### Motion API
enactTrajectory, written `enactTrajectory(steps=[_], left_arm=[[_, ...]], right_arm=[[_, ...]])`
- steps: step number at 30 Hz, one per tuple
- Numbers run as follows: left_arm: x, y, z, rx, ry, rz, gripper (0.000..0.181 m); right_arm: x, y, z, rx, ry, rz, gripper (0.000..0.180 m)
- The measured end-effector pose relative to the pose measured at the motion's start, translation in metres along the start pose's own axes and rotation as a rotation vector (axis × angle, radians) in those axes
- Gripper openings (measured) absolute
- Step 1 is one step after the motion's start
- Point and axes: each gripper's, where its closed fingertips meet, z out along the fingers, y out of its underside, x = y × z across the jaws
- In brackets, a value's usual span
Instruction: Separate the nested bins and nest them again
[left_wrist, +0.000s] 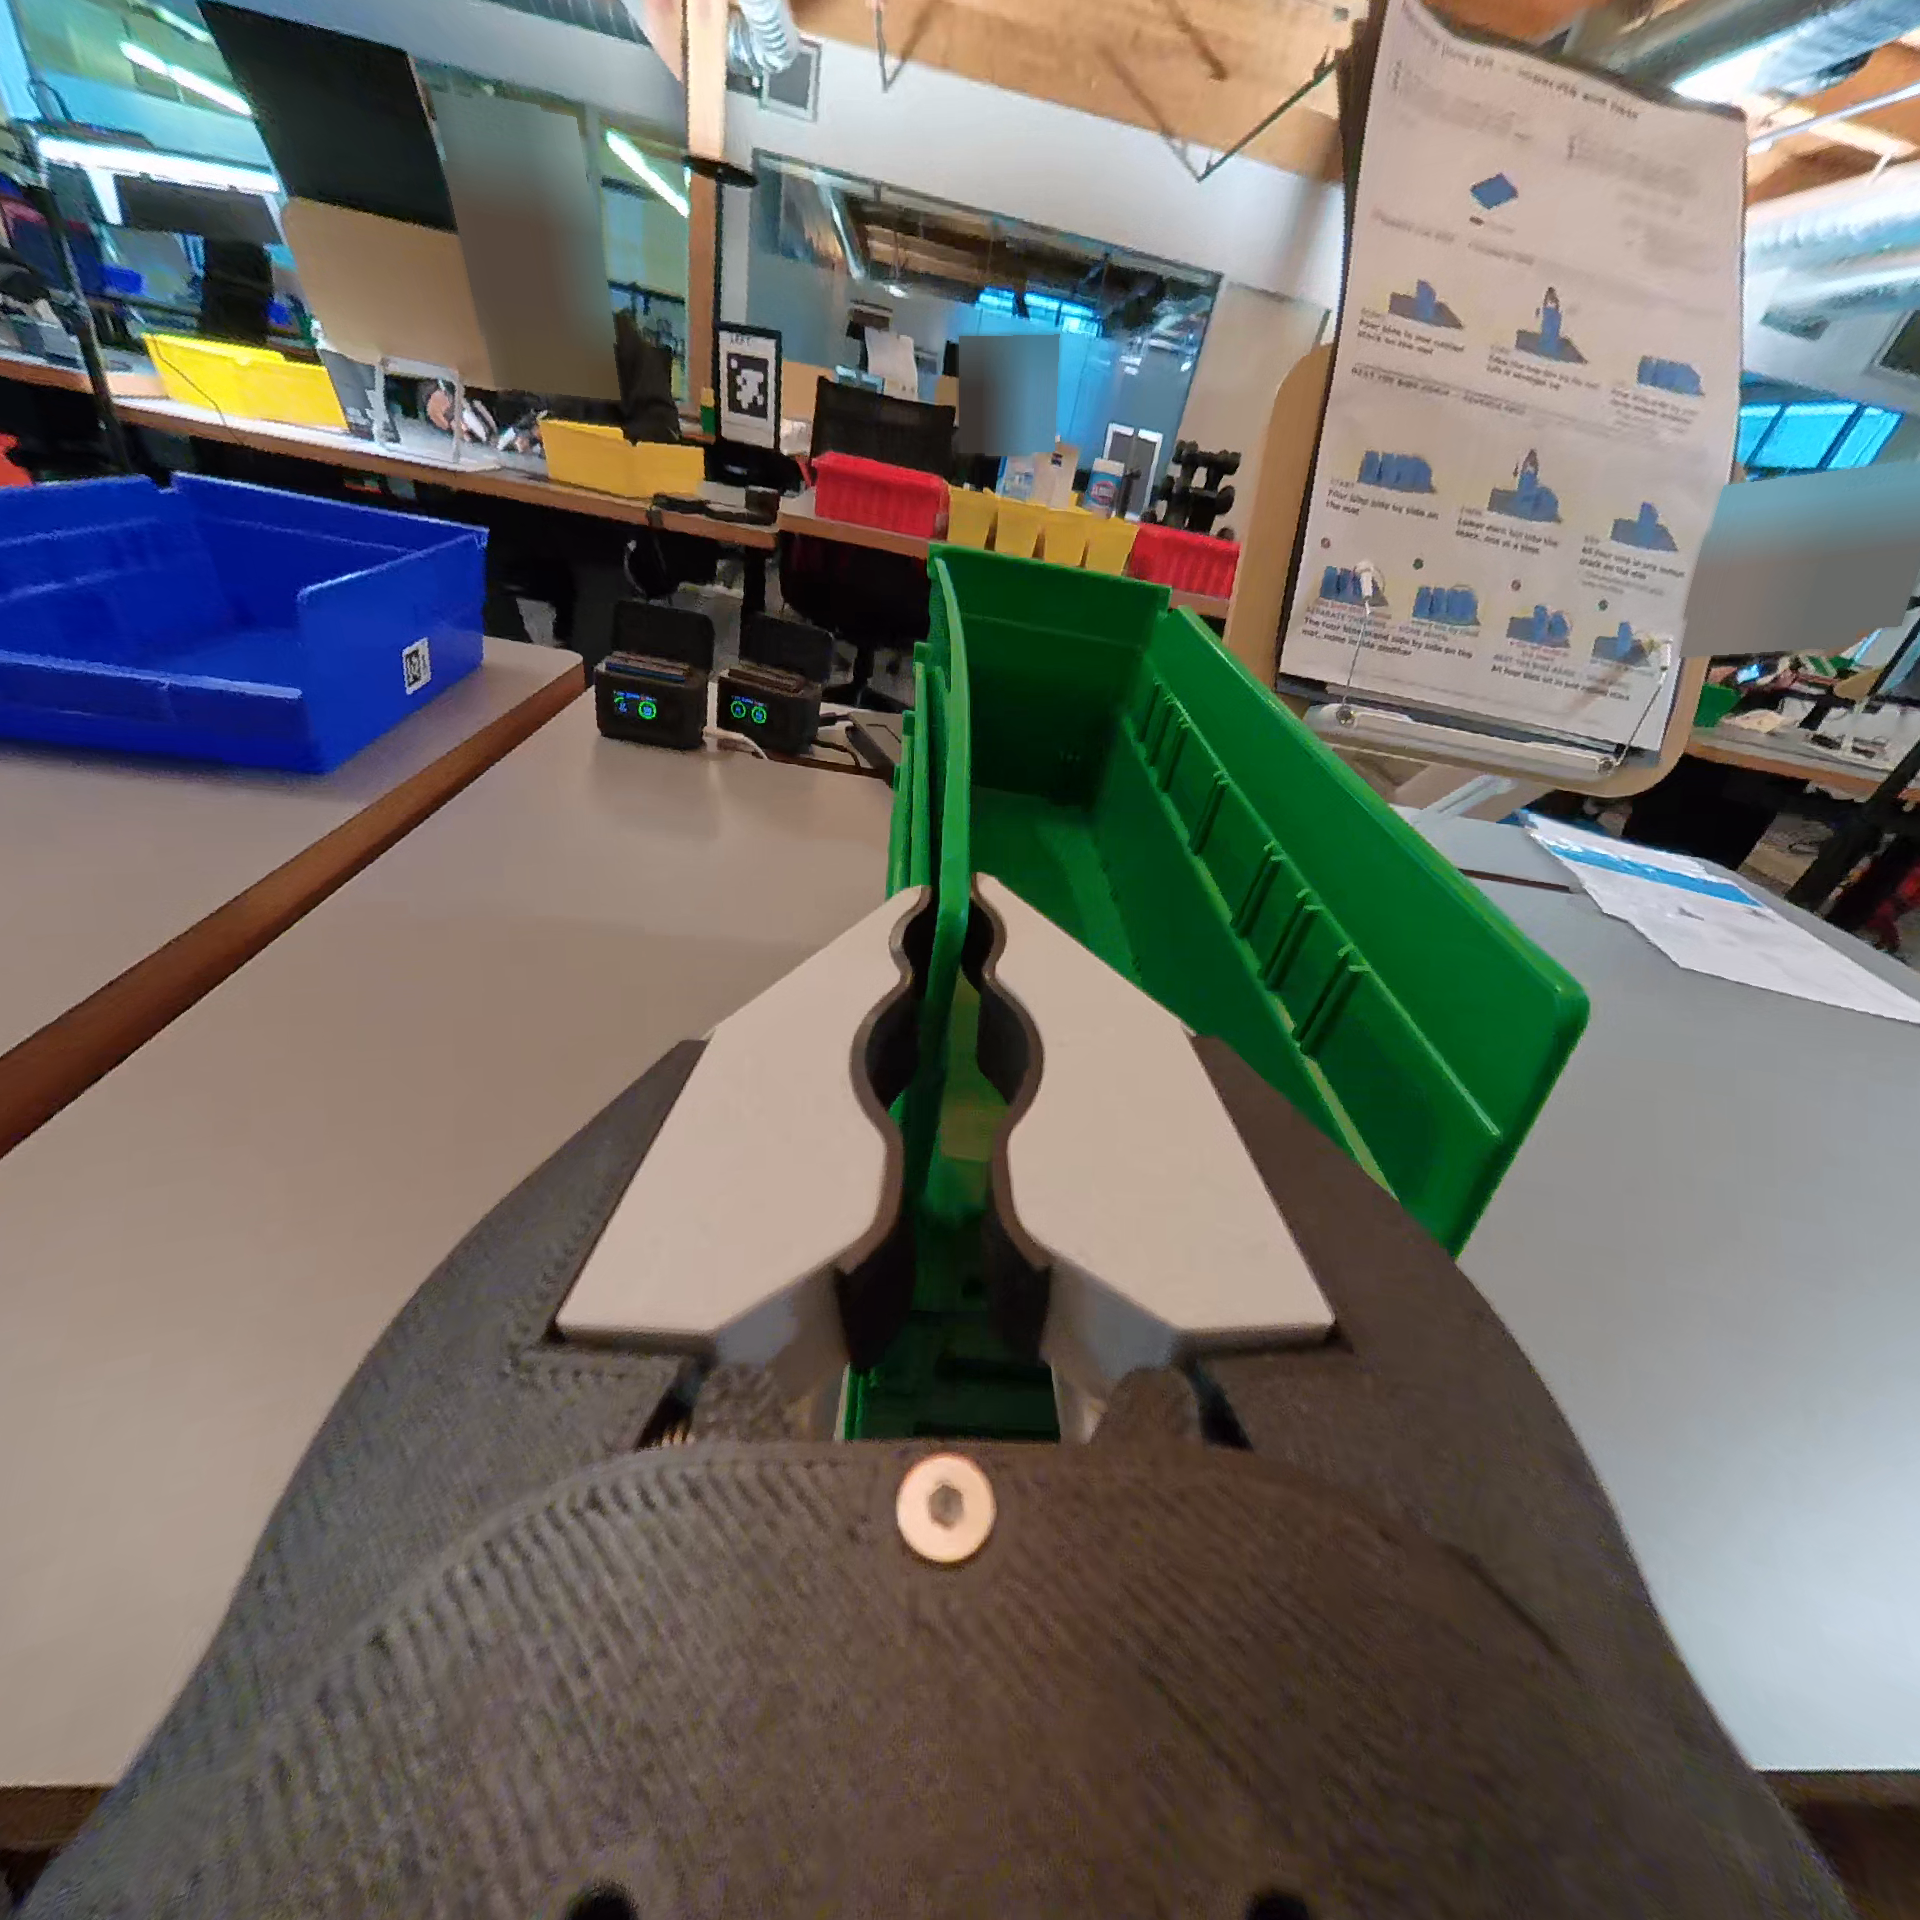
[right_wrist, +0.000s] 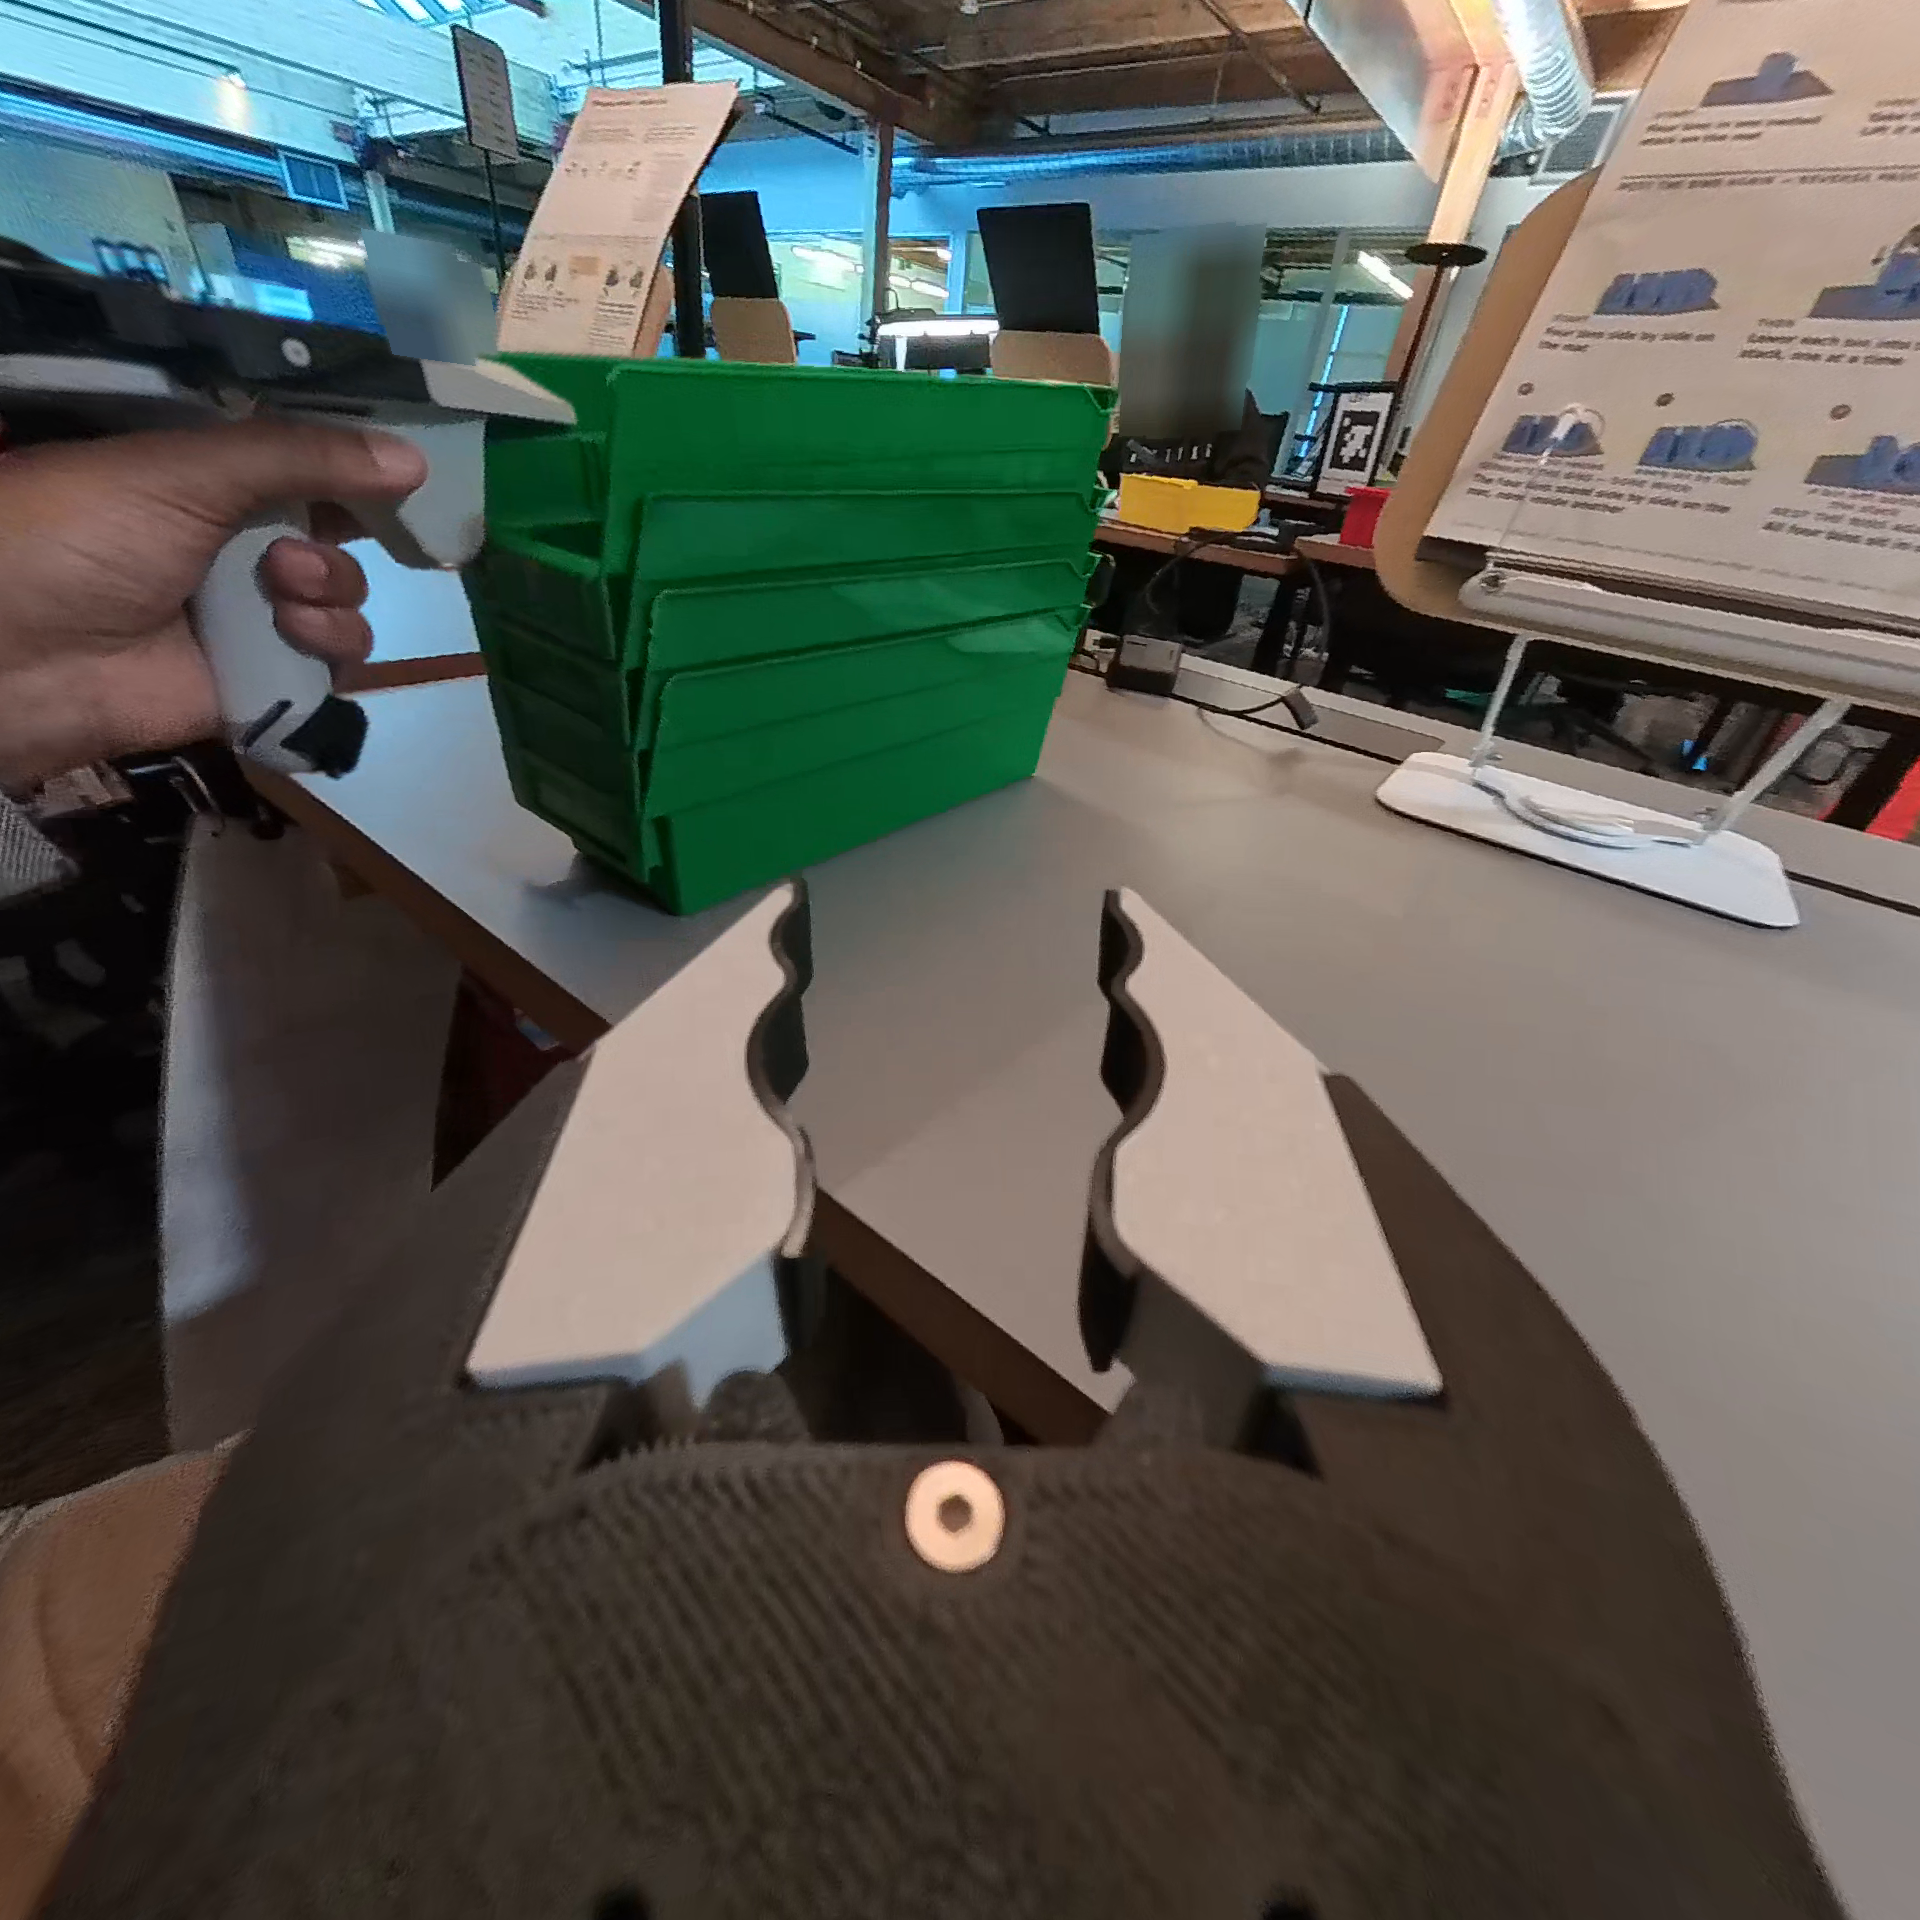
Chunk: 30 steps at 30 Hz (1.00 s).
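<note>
Left tongs (left_wrist: 948, 914) clamped on top green bin's wall (left_wrist: 951, 790) at frame centre, right tongs (right_wrist: 954, 909) spread wide above grey table (right_wrist: 1351, 1039), nested green bins (right_wrist: 790, 634) upper centre.

Bright, even overhead light with blue window cast behind. Strong fisheye bending at edges. Right wrist view soft with motion blur; soft shadows on worktop (right_wrist: 1351, 1039).

A workshop or lab, by the look of it: exposed ceiling beams (left_wrist: 1143, 83) overhead, long benches (left_wrist: 436, 468) at ten o'clock loaded with yellow bins (left_wrist: 244, 379), an instruction sheet (left_wrist: 1517, 395) at two o'clock.
</note>
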Motion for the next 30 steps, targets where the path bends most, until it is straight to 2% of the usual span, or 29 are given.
enactTrajectory(steps=[11,20,23,26,30], left_arm=[[0.004,-0.009,-0.003,0.137,0.009,0.062,0.002],[0.006,0.002,-0.010,0.145,0.045,0.036,0.008],[0.001,0.004,-0.012,0.156,0.030,0.027,0.000],[0.002,0.004,-0.012,0.170,0.040,0.040,0.000],[0.003,0.004,-0.012,0.167,0.041,0.059,0.001]], right_arm=[[0.014,0.013,0.000,-0.051,0.021,0.043,0.054],[0.012,0.024,0.006,-0.094,0.001,0.052,0.054],[0.012,0.027,0.006,-0.108,-0.003,0.071,0.055],[0.011,0.029,0.007,-0.122,-0.013,0.092,0.055],[0.003,0.025,0.006,-0.105,-0.037,-0.005,0.055]])
